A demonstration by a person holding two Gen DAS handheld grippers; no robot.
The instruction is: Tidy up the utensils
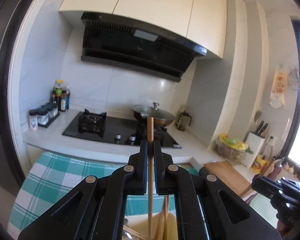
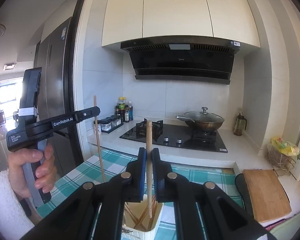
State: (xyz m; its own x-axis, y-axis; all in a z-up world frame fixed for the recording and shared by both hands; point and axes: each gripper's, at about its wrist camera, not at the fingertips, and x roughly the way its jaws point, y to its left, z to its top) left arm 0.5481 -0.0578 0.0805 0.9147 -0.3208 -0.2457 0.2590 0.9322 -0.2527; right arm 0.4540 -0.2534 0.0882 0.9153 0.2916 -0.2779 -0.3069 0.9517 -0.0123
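My left gripper (image 1: 150, 146) is shut on a wooden chopstick (image 1: 150, 170) that stands upright, its lower end down by other chopsticks in a pale holder (image 1: 170, 226). My right gripper (image 2: 149, 155) is shut on another wooden chopstick (image 2: 149, 160), upright, with its lower end inside the white utensil holder (image 2: 156, 220), which holds several chopsticks. In the right wrist view the left gripper (image 2: 96, 111) shows at left, held by a hand, gripping its chopstick (image 2: 99, 144). In the left wrist view the right gripper's black body shows at the lower right; its fingers are hidden.
A teal checked cloth (image 2: 200, 176) covers the table below. Beyond are a counter with a gas hob (image 2: 174, 138), a lidded wok (image 2: 204, 120), sauce bottles (image 2: 124, 110) and spice jars. A wooden cutting board (image 2: 268, 194) lies right, a fridge (image 2: 54, 92) stands left.
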